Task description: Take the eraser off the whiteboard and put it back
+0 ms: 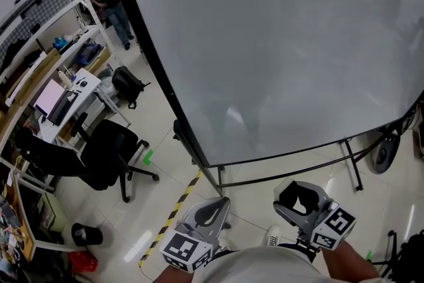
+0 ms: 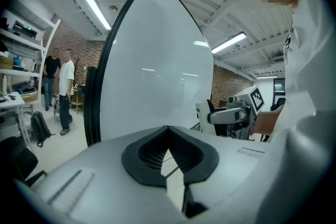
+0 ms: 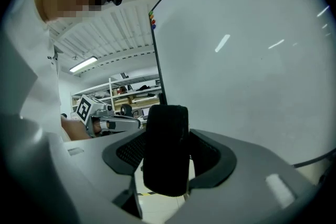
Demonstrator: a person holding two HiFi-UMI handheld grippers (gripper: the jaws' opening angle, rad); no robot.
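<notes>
A black eraser stands upright between the jaws of my right gripper, which is shut on it. In the head view the eraser is a dark block inside that gripper, low and right of centre, short of the whiteboard. The big blank board fills the space ahead. My left gripper hangs beside it at the lower middle. Its jaws are shut with nothing between them. The right gripper shows at the right of the left gripper view.
The whiteboard's stand legs reach down to the tiled floor. Yellow-black tape runs across the floor near my feet. A black office chair, a desk with a monitor, a backpack and a standing person are to the left.
</notes>
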